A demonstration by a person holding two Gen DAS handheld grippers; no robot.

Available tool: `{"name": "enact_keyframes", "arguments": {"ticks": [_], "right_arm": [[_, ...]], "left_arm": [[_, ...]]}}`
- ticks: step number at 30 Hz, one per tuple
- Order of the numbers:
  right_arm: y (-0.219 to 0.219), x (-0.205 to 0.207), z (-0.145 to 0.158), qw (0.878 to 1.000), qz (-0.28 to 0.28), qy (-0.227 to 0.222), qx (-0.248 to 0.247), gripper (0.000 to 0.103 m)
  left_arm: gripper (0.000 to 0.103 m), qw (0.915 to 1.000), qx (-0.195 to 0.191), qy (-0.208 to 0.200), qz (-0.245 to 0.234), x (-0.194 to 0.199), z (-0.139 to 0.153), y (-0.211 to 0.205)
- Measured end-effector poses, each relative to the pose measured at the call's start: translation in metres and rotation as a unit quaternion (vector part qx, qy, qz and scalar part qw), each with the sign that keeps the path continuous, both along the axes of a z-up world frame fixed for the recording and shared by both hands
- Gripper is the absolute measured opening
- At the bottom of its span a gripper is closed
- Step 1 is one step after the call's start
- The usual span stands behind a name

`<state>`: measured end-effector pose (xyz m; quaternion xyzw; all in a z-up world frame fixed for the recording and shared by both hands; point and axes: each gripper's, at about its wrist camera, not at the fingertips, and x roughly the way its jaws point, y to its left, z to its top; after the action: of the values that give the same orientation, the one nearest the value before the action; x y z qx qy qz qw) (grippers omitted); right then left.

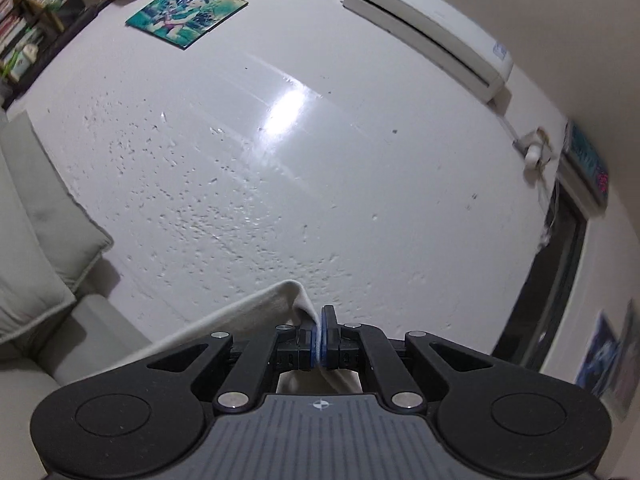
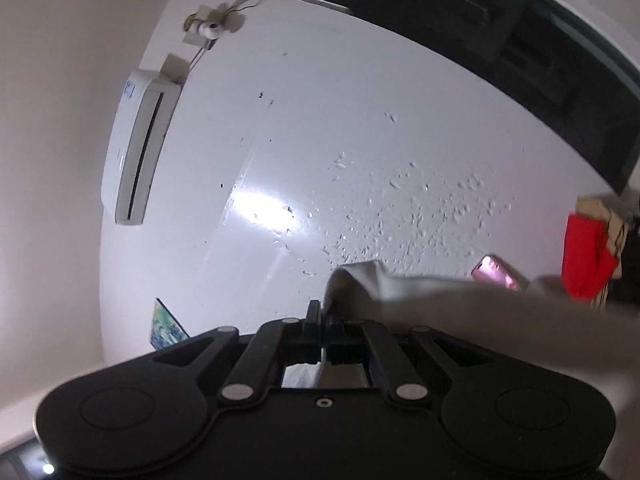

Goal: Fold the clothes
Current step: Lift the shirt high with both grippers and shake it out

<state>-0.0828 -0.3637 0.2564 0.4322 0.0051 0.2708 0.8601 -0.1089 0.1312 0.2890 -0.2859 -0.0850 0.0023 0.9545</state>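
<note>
Cream garment (image 1: 280, 300) gripped by left gripper (image 1: 320, 336), right gripper (image 2: 322, 332): jaws clenched on cloth. Cloth stretched between grippers, raised toward wall (image 1: 360, 160); grippers equally near.

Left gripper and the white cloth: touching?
Touching. The left wrist view shows the left gripper shut on an edge of the white cloth, fabric pinched between its blue pads and draping off to the left.

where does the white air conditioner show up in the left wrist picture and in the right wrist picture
Left wrist: air conditioner at upper right, slanting across the wall.
Right wrist: air conditioner at left, standing almost on end.
Shared landmark: the bright glare patch on the wall.
</note>
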Motion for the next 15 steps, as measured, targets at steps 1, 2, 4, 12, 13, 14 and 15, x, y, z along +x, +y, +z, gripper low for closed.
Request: {"name": "enact_keyframes", "arguments": {"ticks": [1,2,4,12,13,14,15], "right_arm": [[0.005,0.008,0.0,1.0,-0.001,0.012,-0.012,0.002],[0.01,0.026,-0.004,0.999,0.002,0.037,-0.018,0.002],[0.018,0.079,-0.019,0.995,0.006,0.094,-0.032,0.002],[0.065,0.241,-0.064,0.968,-0.031,0.229,-0.097,0.002],[0.065,0.238,-0.05,0.973,-0.034,0.206,-0.096,0.002],[0.061,0.225,-0.034,0.979,-0.04,0.179,-0.094,0.002],[0.057,0.211,-0.019,0.983,-0.048,0.153,-0.094,0.002]], "left_arm": [[0.001,0.9996,0.004,0.027,0.003,0.019,-0.003,0.002],[0.001,0.9985,0.007,0.054,0.005,0.038,-0.005,0.004],[0.001,0.9931,0.014,0.116,0.006,0.088,-0.023,0.01],[0.0,0.9769,0.037,0.209,0.027,0.207,-0.043,0.028],[0.001,0.982,0.039,0.183,0.025,0.2,-0.029,0.027],[0.001,0.9855,0.043,0.162,0.025,0.195,-0.02,0.025],[0.001,0.9883,0.048,0.142,0.025,0.19,-0.013,0.024]]}}
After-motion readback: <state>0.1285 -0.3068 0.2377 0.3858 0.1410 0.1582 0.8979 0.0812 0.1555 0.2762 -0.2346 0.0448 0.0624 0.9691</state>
